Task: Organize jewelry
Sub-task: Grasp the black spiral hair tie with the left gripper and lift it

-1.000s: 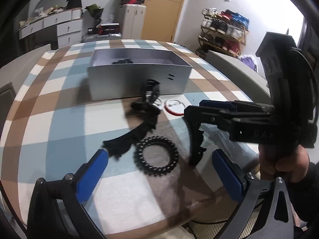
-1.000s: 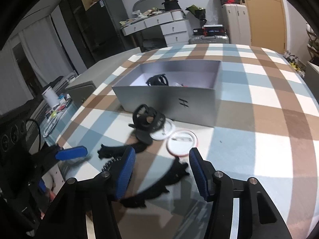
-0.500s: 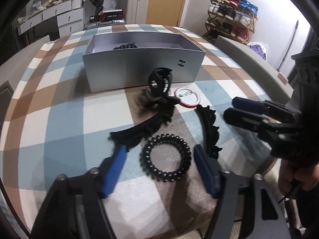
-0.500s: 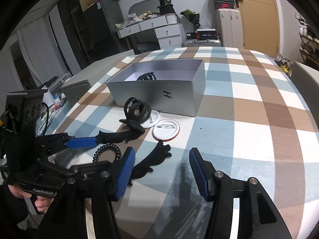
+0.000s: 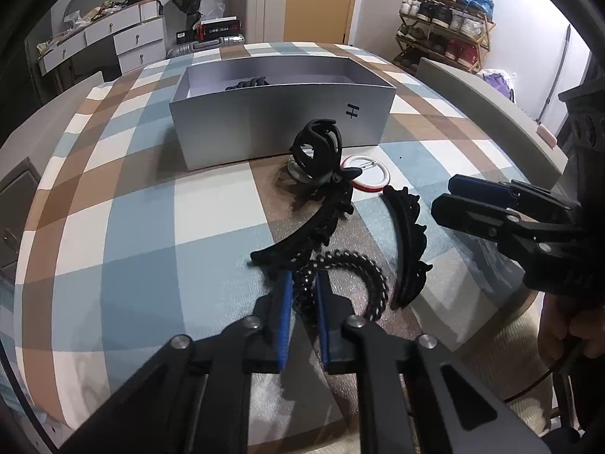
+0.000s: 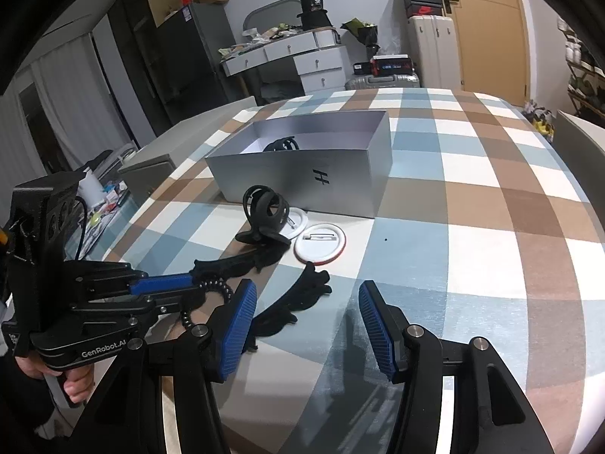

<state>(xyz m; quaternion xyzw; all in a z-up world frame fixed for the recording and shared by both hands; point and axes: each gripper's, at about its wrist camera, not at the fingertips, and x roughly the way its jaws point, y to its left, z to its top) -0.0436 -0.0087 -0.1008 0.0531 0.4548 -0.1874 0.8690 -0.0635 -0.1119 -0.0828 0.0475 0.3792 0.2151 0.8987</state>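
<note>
Jaws of the left gripper (image 5: pixel 304 295) have just closed on the black spiral hair tie (image 5: pixel 355 268) lying on the checked table (image 5: pixel 132 234), while the right gripper (image 6: pixel 306 321) stands half open, holding nothing.

A shoe rack (image 5: pixel 446 19) is standing at two o'clock beyond the checked tabletop (image 5: pixel 113 227). White drawers (image 6: pixel 302 60) are sitting at twelve o'clock, with a pale suitcase (image 5: pixel 261 11) standing beside a wooden door (image 5: pixel 321 0).

The left gripper (image 5: pixel 302 295) tilts steeply down, its blue fingers (image 5: pixel 284 302) having just closed to a narrow gap. The right gripper (image 6: pixel 306 321) angles down, fingers parted.
</note>
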